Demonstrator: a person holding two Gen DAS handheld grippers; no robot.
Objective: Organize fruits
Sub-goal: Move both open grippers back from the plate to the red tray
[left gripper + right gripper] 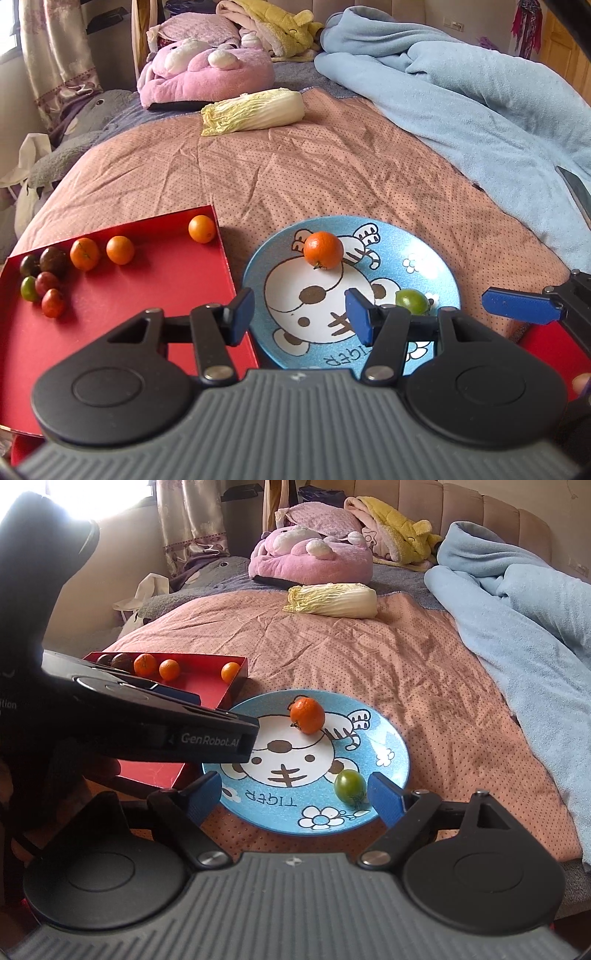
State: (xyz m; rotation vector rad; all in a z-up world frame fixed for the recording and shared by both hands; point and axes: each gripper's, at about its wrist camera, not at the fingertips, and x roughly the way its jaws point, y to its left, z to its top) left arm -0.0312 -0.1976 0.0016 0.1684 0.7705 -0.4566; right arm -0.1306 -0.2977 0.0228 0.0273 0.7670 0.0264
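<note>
both tools empty, left tool (299, 314) half open over the plate (436, 258), right tool (295, 797) wide with green tomato (350, 784) inside its right finger, orange (307, 715) mid-plate, tray (147, 295) left; risk: nudged round fruit rolls off onto bed.

1. We see a bed covered by a salmon-pink dotted bedspread (369, 657), creased across its middle.
2. A light-blue blanket (517, 620) lies bunched along the right side.
3. At the far end rest a pink plush cushion (314, 557), a yellow plush garment (399, 531) and a grey plush toy (85, 114).
4. Behind stands a padded beige headboard (480, 506).
5. At the far left, a patterned curtain (192, 520) flanks a window (107, 494) — daylight enters there, strongly overexposed.
</note>
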